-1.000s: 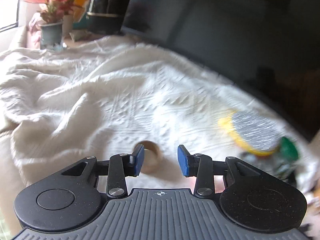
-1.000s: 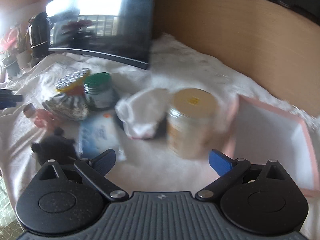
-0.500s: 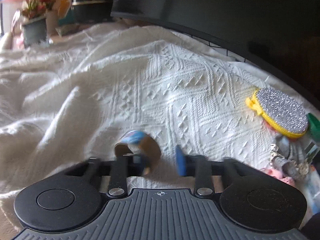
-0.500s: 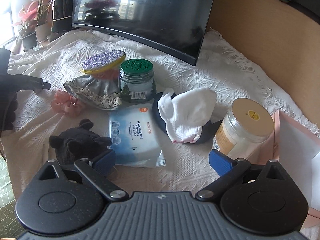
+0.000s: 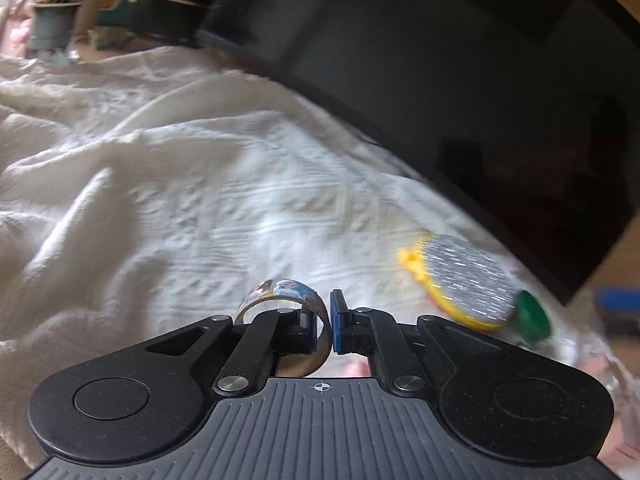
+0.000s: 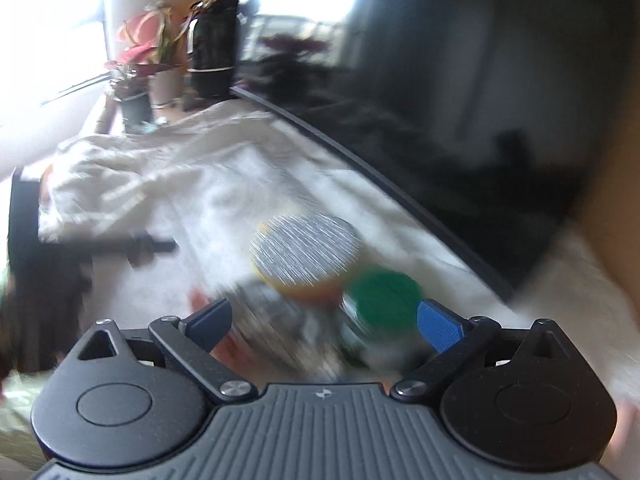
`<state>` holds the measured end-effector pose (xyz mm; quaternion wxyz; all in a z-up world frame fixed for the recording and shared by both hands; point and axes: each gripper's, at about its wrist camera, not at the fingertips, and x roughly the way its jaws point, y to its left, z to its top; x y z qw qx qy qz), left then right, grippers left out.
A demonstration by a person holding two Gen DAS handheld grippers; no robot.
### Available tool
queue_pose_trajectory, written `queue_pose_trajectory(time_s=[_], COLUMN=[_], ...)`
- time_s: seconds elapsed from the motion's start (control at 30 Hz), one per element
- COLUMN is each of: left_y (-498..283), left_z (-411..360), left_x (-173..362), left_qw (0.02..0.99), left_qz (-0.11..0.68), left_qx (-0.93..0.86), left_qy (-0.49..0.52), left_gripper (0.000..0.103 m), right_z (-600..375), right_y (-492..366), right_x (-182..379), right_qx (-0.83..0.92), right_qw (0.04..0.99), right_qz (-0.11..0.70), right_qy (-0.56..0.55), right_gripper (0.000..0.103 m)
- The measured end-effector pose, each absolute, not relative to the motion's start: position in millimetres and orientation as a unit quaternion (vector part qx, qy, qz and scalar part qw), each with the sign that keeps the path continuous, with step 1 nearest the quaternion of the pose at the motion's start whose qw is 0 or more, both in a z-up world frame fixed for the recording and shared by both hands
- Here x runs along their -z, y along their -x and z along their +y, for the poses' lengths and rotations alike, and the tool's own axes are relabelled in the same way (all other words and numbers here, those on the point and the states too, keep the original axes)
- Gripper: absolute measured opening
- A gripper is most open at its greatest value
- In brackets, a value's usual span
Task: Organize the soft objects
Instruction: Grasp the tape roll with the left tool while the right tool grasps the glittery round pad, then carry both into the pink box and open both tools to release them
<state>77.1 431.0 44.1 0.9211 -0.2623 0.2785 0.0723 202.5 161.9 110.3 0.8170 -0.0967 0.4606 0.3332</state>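
Tape ring pinched in left jaws, right gripper open over the clutter

Left gripper (image 5: 324,322) is mine to watch: its jaws are nearly closed, clamped across the wall of a small tape roll (image 5: 286,294). One blue pad sits inside the ring, the other outside, so the hoop's open axis runs roughly across my view, and most of the ring sticks out to the left of the pinch. Roll is a stiff cardboard-brown hoop with a printed colourful band on the outside. Rigid, not soft, so I judge it is being cleared aside. I can't tell whether it is lifted clear of the cloth.

White textured blanket (image 5: 180,208) carries everything; woven diamond pattern, heavily rumpled toward its left edge, flatter near the dark monitor (image 5: 480,100) along its far edge.

Right gripper (image 6: 324,322) has jaws spread wide, holding nothing. Just ahead of it, badly blurred: a glittery silver disc with a yellow rim (image 6: 306,254), beside a green-lidded jar (image 6: 382,294), with crumpled patterned fabric (image 6: 280,320) below them. That fabric is the soft item nearest these jaws, lying slightly left of centre; its long axis is unreadable in the blur. Right hand is clearly nearer it than the left.

Potted plant (image 6: 140,64) stands at the far left corner.
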Motion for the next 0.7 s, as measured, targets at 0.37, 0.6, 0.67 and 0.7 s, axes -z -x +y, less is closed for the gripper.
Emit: queue_pose_trajectory(time_s=[0.37,0.6,0.67,0.7], left_y=[-77.4,-94.2,-96.6,-97.2], left_z=[427.4,420.3,412.3,408.0], left_x=[-38.8,-52.0,-63.7,-70.0], left_qw=[0.916,0.918,0.922,0.925], left_qz=[0.293,0.286,0.283,0.283], left_qx=[-0.004,-0.001,0.002,0.003], left_qy=[0.274,0.276,0.264,0.255], left_gripper=[0.009,0.009,0.009,0.009], right_z=[230.7,231.3,229.8,229.1], right_y=[-320.7,-297.3,-292.2,-291.1], right_x=[-16.1,-96.7,-116.7,-124.5], right_qx=[-0.256,-0.344,-0.362,-0.364], right_qw=[0.755,0.750,0.754,0.757], right_qz=[0.602,0.565,0.549,0.542], right_qy=[0.044,0.000,-0.010,-0.011], right_gripper=[0.053,0.014,0.014,0.014])
